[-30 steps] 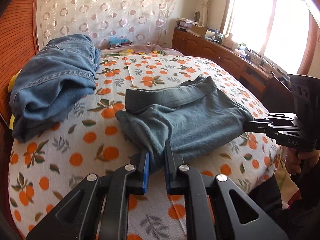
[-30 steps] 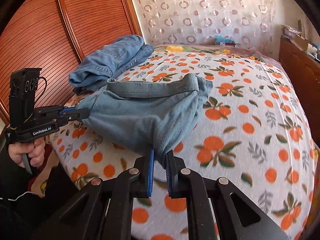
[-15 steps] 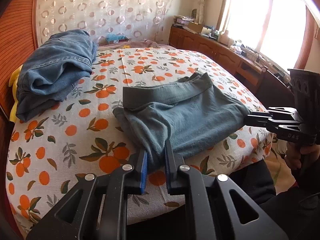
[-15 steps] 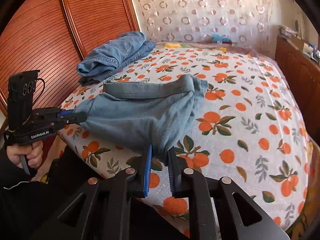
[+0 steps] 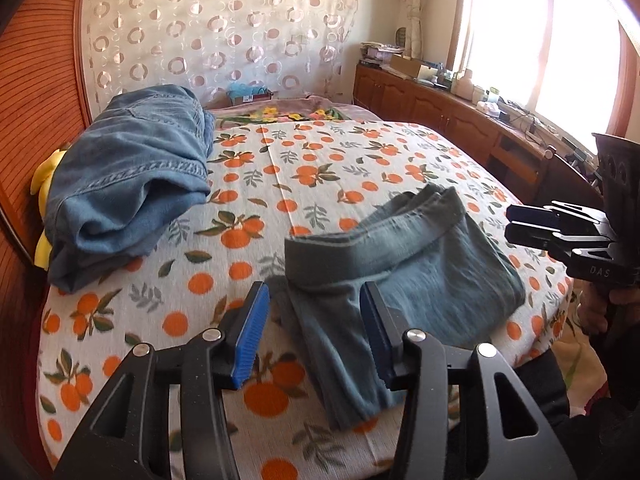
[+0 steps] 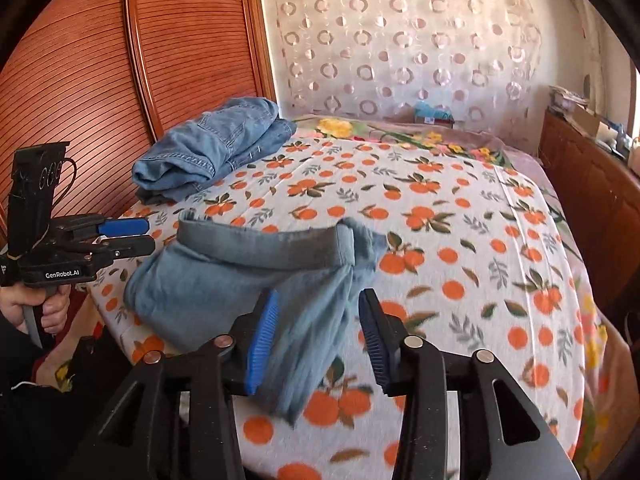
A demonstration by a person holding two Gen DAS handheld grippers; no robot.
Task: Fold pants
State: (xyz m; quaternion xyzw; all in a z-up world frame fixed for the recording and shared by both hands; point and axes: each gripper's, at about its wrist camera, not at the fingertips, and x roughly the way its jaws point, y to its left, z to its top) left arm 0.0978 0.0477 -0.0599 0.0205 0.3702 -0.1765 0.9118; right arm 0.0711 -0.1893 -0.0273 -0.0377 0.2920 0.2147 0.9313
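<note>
Pants (image 5: 404, 276) folded on bed (image 5: 320, 152), both grippers (image 5: 312, 320) (image 6: 316, 320) opening, cloth between pads but unpinched, maybe some tidying left.

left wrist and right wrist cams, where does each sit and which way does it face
Left wrist: on the left gripper, looking down along its opening jaws at the grey-blue pants on the orange-print bed, window side beyond; the right gripper and its hand show at right.
Right wrist: on the right gripper, jaws opening over the loose pants, facing the wooden wardrobe; the left gripper and its hand show at left.
Shared: pants, bed, folded jeans, circle-pattern curtain.
</note>
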